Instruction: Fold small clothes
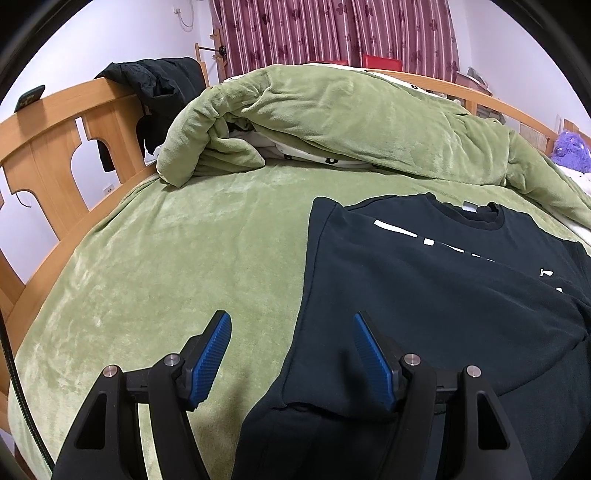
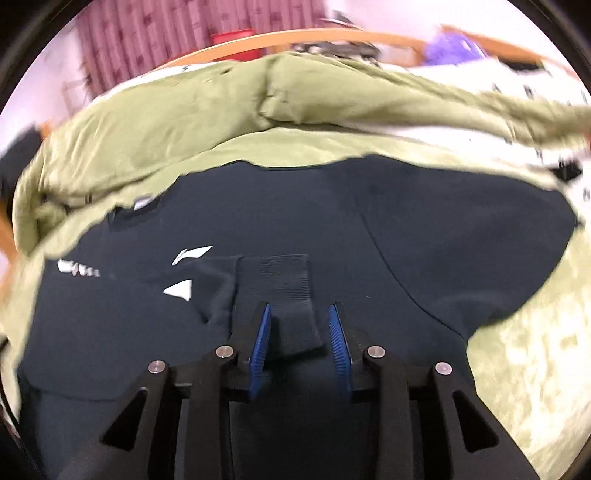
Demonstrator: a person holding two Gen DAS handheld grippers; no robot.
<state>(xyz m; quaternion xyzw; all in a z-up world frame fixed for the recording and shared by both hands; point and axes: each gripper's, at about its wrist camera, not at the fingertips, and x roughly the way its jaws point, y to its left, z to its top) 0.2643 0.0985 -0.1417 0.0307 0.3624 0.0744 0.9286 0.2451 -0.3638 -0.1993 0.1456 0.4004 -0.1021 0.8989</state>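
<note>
Lying flat on the green bed cover [image 1: 177,258], the black sweatshirt [image 1: 424,288] is the reference for everything here. Its collar [image 1: 480,218] points toward the bunched green blanket [image 1: 332,122] at the far side of the bed; white print runs across its chest.

Left tongs [image 1: 291,354]: spread wide, gripping nothing. They straddle the sweatshirt's left edge. One blue pad [image 1: 212,354] sits over bare bed cover just off the fabric, the other over the sweatshirt's body. Contact with the fabric can't be confirmed from this view.

Right tongs [image 2: 300,343]: partly apart, not clamped. The sweatshirt's ribbed cuff [image 2: 284,291] lies between the two blue pads, with a visible gap to each pad. The cuff end points back toward the camera and the sleeve is folded in over the sweatshirt's torso, just right of the white logo marks [image 2: 184,269]. The right wrist view is motion-blurred, so fine contact is unclear.

Around the sweatshirt: the other sleeve [image 2: 480,251] fans out to the right onto the bed cover. The wooden bed frame [image 1: 55,147] stands well left of the sweatshirt with a black jacket [image 1: 159,92] draped over its rail. The maroon curtain [image 1: 332,33] hangs beyond the blanket.
</note>
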